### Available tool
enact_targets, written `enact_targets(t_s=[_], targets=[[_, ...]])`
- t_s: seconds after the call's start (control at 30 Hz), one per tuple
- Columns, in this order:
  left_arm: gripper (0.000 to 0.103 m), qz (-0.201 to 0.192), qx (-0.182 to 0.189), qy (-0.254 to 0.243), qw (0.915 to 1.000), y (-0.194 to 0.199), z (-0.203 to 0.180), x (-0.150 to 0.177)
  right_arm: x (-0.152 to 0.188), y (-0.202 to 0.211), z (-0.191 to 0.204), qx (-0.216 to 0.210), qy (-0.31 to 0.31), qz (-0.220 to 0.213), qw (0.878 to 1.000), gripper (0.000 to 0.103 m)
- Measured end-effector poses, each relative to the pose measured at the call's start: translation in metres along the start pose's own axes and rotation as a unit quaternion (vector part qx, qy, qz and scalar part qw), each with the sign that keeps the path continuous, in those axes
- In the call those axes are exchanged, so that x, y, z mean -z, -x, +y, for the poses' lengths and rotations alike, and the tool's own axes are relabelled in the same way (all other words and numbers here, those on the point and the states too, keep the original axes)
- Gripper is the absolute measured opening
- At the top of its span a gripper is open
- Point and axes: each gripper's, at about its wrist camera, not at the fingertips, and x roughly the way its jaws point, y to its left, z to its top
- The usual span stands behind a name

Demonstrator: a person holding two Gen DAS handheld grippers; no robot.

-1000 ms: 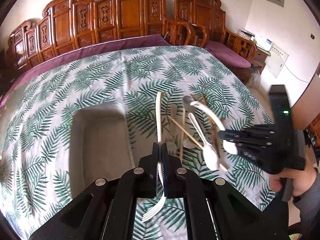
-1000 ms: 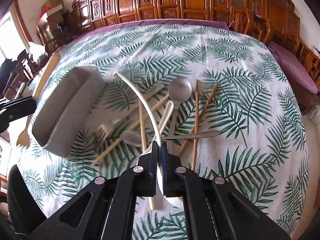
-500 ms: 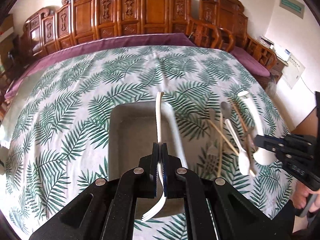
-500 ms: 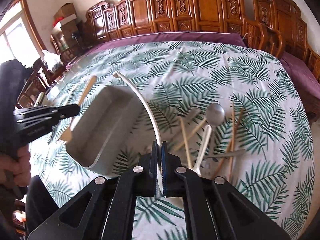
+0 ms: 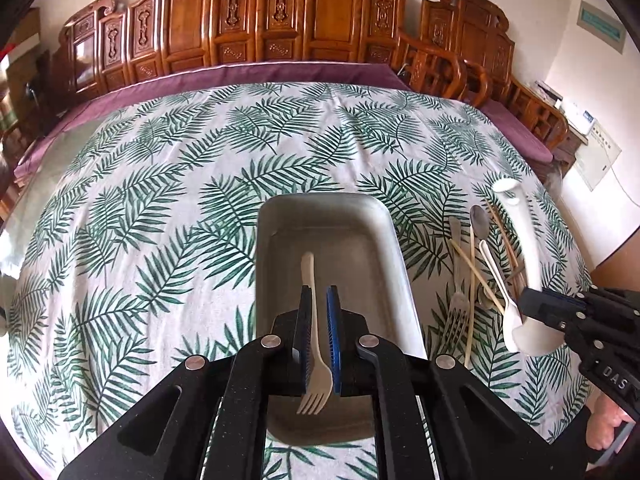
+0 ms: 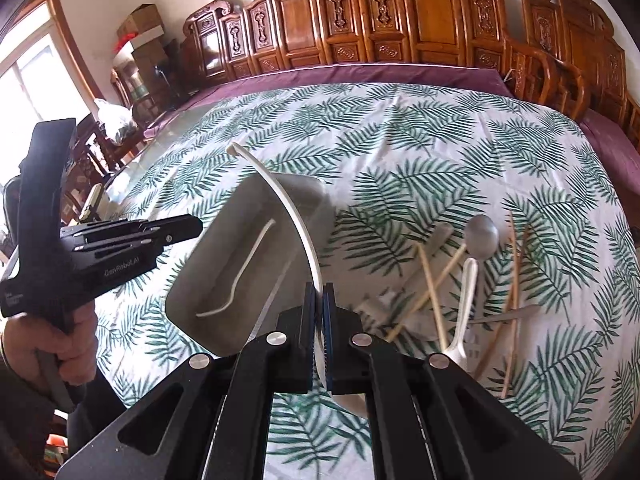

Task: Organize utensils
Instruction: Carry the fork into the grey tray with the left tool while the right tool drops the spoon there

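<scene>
Pale plastic fork (image 5: 314, 336) now seems to lie loose in the grey tray (image 5: 396, 264), the left gripper (image 5: 318, 340) jaws newly parted, while the right gripper (image 6: 319, 340) stays clamped on the white ladle (image 6: 298, 232), probably next in.

Leaf-print tablecloth (image 5: 168, 208) covers the table. Carved wooden benches (image 5: 256, 28) behind it, purple cushion (image 5: 248, 74) along its far edge. Cardboard boxes (image 6: 142, 26) beyond its left corner.

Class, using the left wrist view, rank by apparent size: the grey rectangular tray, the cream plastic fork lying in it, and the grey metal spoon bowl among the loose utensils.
1. Grey rectangular tray
2. Cream plastic fork, though it lies near the camera, which enlarges it
3. Grey metal spoon bowl
</scene>
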Motion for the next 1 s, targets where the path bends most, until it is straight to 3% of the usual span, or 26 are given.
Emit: enact_targets(t_s=[0.57,1.0], targets=[[0.007,-0.05,-0.003,0.009,0.9987,0.061,0.061,0.013,-0.029,-0.051,0.076,-0.024,-0.019,0.018,0.999,0.004],[0.007,-0.053,-0.009,0.014,0.9985,0.067,0.078,0.021,-0.03,-0.076,0.086,0.0,-0.039,0.031,0.999,0.008]])
